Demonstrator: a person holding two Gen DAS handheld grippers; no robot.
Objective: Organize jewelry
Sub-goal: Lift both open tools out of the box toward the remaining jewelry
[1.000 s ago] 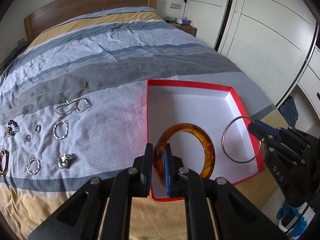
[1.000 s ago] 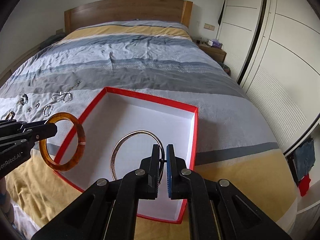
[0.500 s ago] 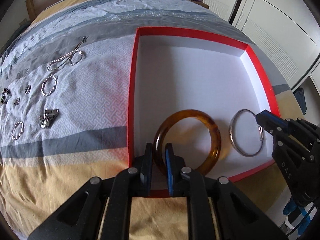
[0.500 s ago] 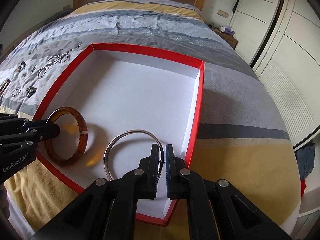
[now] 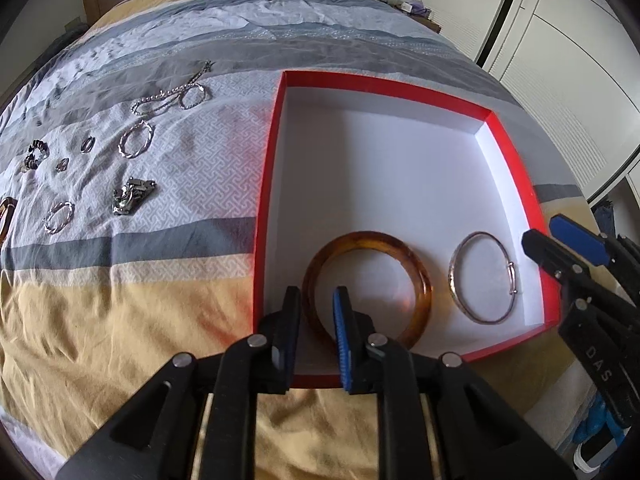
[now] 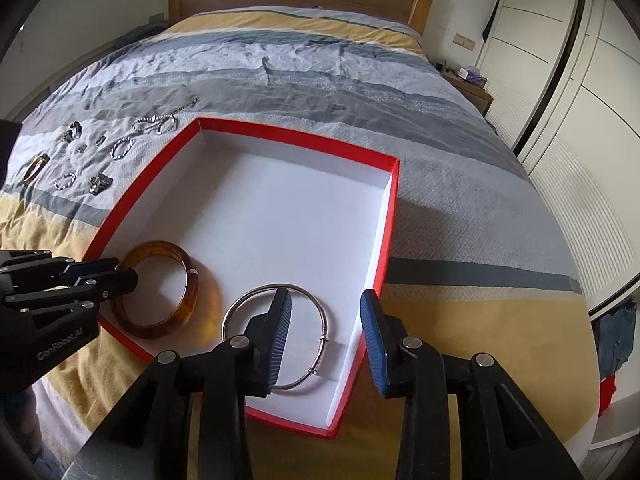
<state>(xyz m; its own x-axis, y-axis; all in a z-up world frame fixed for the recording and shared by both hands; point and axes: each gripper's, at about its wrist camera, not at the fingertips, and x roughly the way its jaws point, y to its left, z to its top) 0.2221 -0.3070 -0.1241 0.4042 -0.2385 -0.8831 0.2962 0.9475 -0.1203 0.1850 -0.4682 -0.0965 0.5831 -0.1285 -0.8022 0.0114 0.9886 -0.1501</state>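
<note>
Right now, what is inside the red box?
Two bracelets lie in the red box: an amber bangle and a thin silver bangle. The tools cover part of each; the rest is bare white floor.

Twin wrist views — steeply down, box (image 5: 516,168) shared

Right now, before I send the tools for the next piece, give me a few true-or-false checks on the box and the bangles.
1. The amber bangle lies inside the red box. True.
2. The silver bangle hangs clamped in the right tool. False: it lies on the box floor, jaws open.
3. The two bangles overlap. False: they lie side by side, apart.
4. More jewelry lies on the bedspread outside the box. True.
5. The left tool straddles the amber bangle's rim. True; its jaws have just been opening.
</note>
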